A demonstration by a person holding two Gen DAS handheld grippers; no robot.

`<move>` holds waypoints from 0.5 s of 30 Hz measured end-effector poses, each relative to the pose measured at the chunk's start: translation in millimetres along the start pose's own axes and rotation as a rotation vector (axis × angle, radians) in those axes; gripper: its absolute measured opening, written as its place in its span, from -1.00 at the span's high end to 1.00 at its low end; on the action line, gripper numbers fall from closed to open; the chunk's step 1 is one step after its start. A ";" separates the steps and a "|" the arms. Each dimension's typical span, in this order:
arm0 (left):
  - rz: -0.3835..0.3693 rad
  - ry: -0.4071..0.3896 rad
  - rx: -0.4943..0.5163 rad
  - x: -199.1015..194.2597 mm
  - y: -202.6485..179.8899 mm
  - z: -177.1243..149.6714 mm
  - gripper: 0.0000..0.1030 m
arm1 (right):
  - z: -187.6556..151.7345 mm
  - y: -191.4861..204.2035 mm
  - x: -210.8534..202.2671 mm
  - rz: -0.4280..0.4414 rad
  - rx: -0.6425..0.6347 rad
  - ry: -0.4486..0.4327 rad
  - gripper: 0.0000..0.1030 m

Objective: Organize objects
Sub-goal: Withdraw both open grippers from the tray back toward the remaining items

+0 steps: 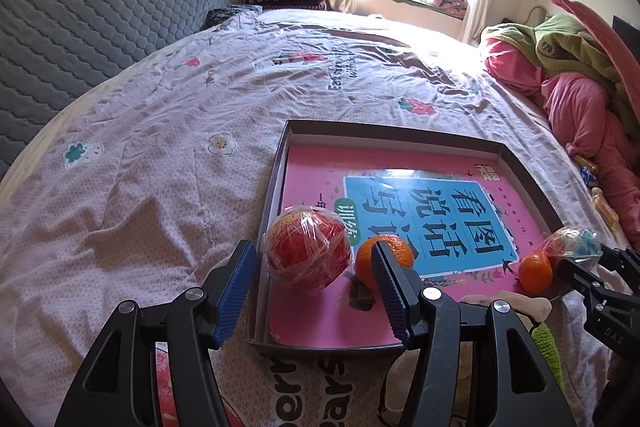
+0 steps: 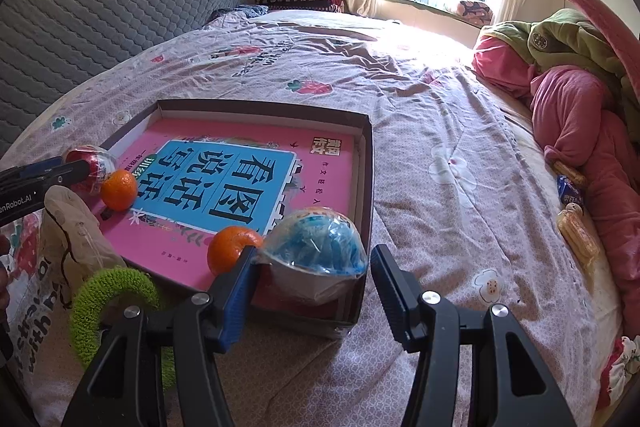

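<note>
A shallow box (image 2: 366, 163) on the bed (image 2: 440, 107) fills the lower centre, a pink book (image 2: 240, 151) lining it. The right gripper (image 2: 314, 269) stands spread around the blue wrapped ball (image 2: 320, 247); the left gripper (image 1: 314, 269) is spread beside the red wrapped ball (image 1: 306, 253). Back out straight, brushing nothing.

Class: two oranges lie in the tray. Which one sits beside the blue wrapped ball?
The orange at the tray's near right corner, touching the blue wrapped ball; the other orange sits by the red ball.

Bedspread (image 1: 160, 115) left of box (image 1: 392, 135) open; clothes pile (image 2: 580, 99) blocks right side.
</note>
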State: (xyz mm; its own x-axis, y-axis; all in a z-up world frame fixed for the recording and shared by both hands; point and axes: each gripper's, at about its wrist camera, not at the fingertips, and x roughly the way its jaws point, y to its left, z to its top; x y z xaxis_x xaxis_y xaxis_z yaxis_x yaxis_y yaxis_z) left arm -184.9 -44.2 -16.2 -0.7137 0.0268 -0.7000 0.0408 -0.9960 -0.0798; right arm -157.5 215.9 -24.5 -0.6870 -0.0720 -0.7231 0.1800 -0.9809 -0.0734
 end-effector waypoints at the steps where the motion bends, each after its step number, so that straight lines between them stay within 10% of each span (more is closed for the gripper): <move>1: 0.000 -0.001 0.001 -0.8 -0.4 0.1 -0.19 | 0.3 0.1 -0.4 0.001 0.000 -0.002 -0.11; 15: -0.001 -0.021 0.006 -16.8 -4.3 0.7 -0.19 | 1.5 0.1 -8.3 0.010 0.002 -0.018 -0.11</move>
State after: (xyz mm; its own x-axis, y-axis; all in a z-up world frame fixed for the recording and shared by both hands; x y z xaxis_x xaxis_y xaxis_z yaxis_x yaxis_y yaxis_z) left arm -173.6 -40.5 -3.6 -0.7286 0.0264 -0.6844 0.0358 -0.9964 -0.0765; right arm -152.8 216.1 -17.4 -0.6980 -0.0848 -0.7110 0.1857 -0.9804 -0.0654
